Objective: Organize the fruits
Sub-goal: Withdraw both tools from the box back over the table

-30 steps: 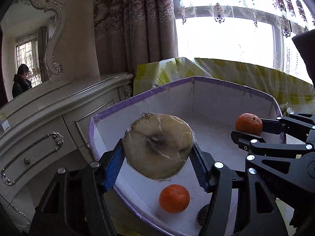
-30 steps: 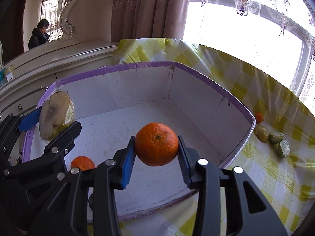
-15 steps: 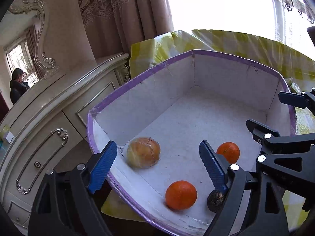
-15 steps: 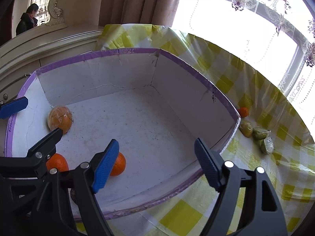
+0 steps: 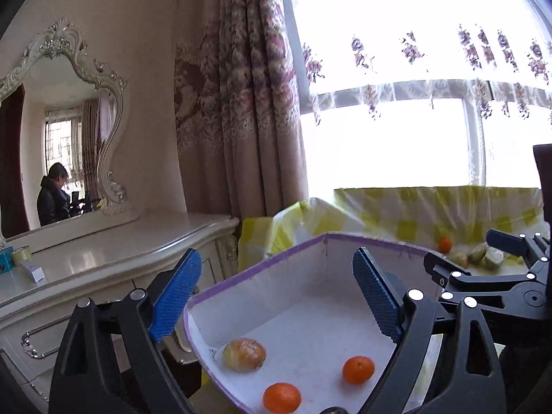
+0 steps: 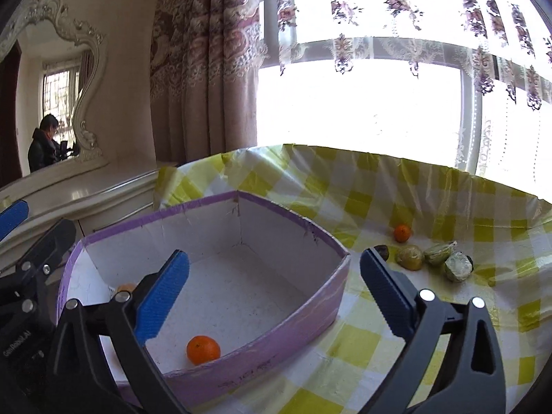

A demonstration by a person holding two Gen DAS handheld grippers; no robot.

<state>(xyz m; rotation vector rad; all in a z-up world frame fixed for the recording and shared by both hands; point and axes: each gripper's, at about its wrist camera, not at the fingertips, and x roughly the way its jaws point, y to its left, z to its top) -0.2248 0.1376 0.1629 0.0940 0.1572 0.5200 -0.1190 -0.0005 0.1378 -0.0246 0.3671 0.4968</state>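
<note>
1. Box (image 6: 241, 376): white inside, purple rim, sits on the yellow-check tablecloth (image 6: 362, 345). Inside it: two oranges (image 5: 358, 370) near the front wall and one wrapped pale fruit (image 5: 244, 354) by the left wall, all lying apart from each other.
2. Loose fruit (image 6: 433, 258) lies on the cloth to the right of the box: one small orange (image 6: 402, 233), a dark round piece just beside it, then three wrapped greenish-yellow pieces in a close cluster, touching or nearly so.
3. Left gripper (image 5: 276, 296): released, jaws spread wide, nothing between the pads; the jaws have just been opening. It hovers over the box's left side.
4. Right gripper (image 6: 274, 296): released too, jaws have just been opening and stand very wide, empty. It points over the box's right rim toward the loose fruit.
5. Step in hand, as I judge it: go back for more fruit.
6. Doing it well: clear the box rim first; take the small orange or an end piece of the cluster so neighbours don't roll; close gently on wrapped fruit, since the film looks slippery.
</note>
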